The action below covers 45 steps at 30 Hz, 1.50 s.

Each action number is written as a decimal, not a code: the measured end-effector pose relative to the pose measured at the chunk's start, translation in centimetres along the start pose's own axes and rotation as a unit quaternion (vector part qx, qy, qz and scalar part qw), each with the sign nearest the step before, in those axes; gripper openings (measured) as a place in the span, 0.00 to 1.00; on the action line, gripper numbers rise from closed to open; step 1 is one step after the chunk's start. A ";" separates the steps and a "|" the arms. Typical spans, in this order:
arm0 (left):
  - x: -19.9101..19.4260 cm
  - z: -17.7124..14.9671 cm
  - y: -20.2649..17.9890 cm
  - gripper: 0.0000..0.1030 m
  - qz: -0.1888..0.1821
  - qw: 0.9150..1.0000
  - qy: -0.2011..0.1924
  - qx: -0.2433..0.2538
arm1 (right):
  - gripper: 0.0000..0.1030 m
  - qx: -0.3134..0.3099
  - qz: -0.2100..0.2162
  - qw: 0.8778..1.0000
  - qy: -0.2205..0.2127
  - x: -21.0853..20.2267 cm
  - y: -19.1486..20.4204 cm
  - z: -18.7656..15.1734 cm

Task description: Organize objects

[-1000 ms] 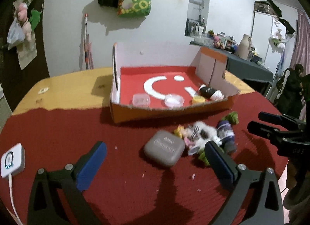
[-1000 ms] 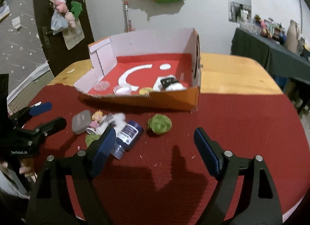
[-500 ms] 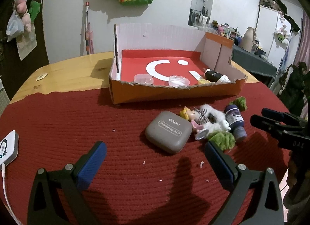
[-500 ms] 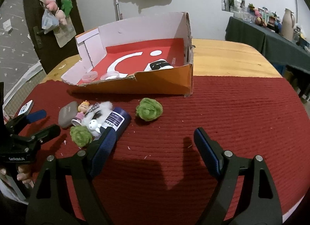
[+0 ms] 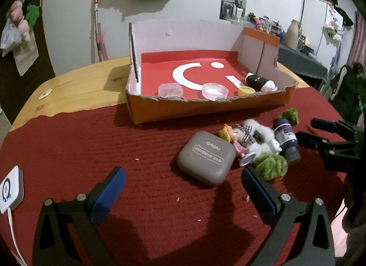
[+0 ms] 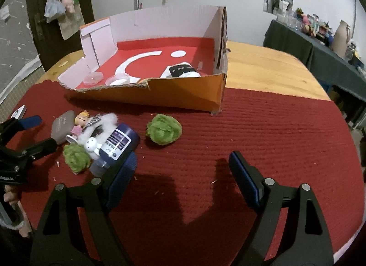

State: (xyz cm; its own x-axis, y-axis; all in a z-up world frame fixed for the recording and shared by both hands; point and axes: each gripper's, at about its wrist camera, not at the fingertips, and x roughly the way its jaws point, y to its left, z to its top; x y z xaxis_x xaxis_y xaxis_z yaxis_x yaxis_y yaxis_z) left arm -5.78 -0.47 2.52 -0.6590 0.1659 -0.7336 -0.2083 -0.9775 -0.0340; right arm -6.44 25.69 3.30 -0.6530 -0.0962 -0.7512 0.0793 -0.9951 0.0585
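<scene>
- The left gripper (image 5: 183,179) stands wide and holds nothing, just short of the grey case (image 5: 207,157) on the red mat (image 5: 91,147).
- The right gripper (image 6: 183,165) stands wide and holds nothing; its left finger is just beside the blue bottle (image 6: 119,143).
- The doll (image 5: 238,139) and the green balls (image 6: 164,128) lie near the cardboard box (image 5: 205,108) on the desk (image 5: 75,83).

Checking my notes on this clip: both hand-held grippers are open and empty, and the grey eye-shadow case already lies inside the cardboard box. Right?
Not quite. The grey eye-shadow case lies on the red mat, outside the cardboard box, as the left wrist view shows. Both hand-held grippers, left and right, are open and empty.
</scene>
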 end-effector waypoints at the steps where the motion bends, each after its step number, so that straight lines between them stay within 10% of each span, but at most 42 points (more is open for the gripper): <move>1: 0.1 0.1 0.0 1.00 0.000 1.000 0.002 0.003 | 0.80 0.001 0.002 1.000 0.002 0.2 -0.1 0.1; 22: 2.5 1.4 -0.5 0.87 -0.024 0.998 0.034 0.037 | 0.80 -0.019 0.018 1.000 0.011 1.8 -0.1 2.2; 39: 2.4 1.5 -1.3 0.55 -0.063 0.996 0.020 0.060 | 0.31 -0.040 0.055 0.998 0.011 2.6 1.2 2.5; 45: 2.0 1.4 -1.0 0.55 -0.070 0.996 0.017 0.050 | 0.29 -0.037 0.071 0.997 0.005 2.1 1.4 2.3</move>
State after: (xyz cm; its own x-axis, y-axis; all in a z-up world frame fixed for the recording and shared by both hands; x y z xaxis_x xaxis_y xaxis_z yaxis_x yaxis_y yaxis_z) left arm -7.91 1.06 2.05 -0.5942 0.2941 -0.7486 -0.3688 -0.9268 -0.0713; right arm -9.40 24.03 3.33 -0.6238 -0.2356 -0.7452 0.2259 -0.9671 0.1167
